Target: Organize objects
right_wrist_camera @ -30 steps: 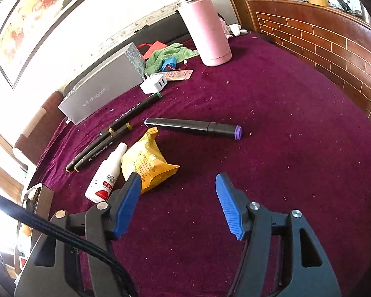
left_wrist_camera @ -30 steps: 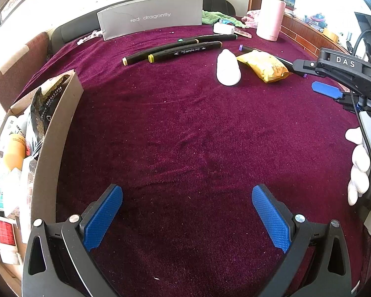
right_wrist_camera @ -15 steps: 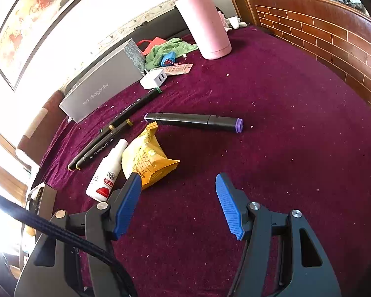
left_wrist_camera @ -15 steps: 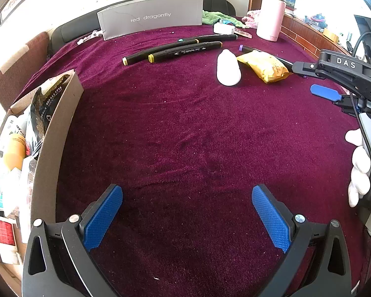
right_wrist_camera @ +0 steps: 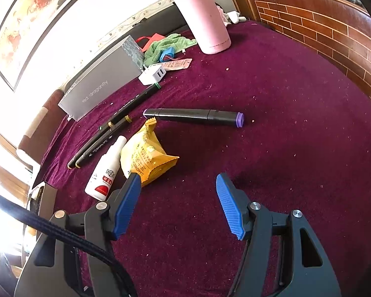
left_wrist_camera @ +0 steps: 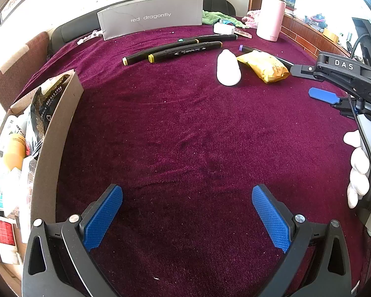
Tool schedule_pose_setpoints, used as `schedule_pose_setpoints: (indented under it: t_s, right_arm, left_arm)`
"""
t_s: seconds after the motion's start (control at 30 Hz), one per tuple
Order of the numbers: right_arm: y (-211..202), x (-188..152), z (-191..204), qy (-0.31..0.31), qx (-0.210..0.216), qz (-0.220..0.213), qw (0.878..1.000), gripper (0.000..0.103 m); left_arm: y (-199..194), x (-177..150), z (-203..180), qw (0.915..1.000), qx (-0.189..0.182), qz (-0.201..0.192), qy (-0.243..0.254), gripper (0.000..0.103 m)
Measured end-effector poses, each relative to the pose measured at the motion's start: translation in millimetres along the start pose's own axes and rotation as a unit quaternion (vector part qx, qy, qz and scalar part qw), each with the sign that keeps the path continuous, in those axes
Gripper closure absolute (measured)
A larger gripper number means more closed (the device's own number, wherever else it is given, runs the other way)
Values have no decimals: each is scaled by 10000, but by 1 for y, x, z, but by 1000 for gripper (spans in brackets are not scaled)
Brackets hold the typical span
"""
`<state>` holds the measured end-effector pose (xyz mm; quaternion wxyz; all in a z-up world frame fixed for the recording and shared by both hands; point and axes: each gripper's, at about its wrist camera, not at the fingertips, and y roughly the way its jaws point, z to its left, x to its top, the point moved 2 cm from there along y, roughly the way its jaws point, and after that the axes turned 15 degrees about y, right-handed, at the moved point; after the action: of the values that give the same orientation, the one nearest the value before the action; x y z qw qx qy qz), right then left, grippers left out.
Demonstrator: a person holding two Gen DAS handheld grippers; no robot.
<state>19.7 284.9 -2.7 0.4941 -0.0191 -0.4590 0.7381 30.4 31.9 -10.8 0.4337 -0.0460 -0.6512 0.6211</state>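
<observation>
the left gripper (left_wrist_camera: pixel 186 219) hangs over bare purple cloth (left_wrist_camera: pixel 185 128), jaws wide and empty. the right gripper (right_wrist_camera: pixel 176 205) is half open, holding nothing, its left fingertip seemingly just short of the yellow snack packet (right_wrist_camera: pixel 146 156), which lies beside a white bottle (right_wrist_camera: pixel 106 170) and a purple-capped marker (right_wrist_camera: pixel 193 116).

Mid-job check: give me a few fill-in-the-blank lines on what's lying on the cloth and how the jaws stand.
1. The snack packet beside the white bottle is ____ in colour.
2. The lone marker has a ____ end cap.
3. The right gripper has its jaws ____, with nothing between them.
4. The pink flask stands ____ on the cloth.

Missing words: yellow; purple; open; upright
</observation>
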Motion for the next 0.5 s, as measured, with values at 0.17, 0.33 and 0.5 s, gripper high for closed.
schedule_pose_setpoints:
  t_s: [0.17, 0.33, 0.5]
  right_arm:
    - [0, 0, 0, 28, -16, 17, 10000, 40]
    - [0, 0, 0, 33, -20, 26, 10000, 40]
    - [1, 0, 0, 21, -29, 18, 10000, 40]
  left_arm:
    - [0, 0, 0, 10000, -1, 0, 1, 1]
    - [-1, 0, 1, 10000, -2, 1, 1, 1]
    - [-1, 0, 0, 10000, -2, 1, 2, 1]
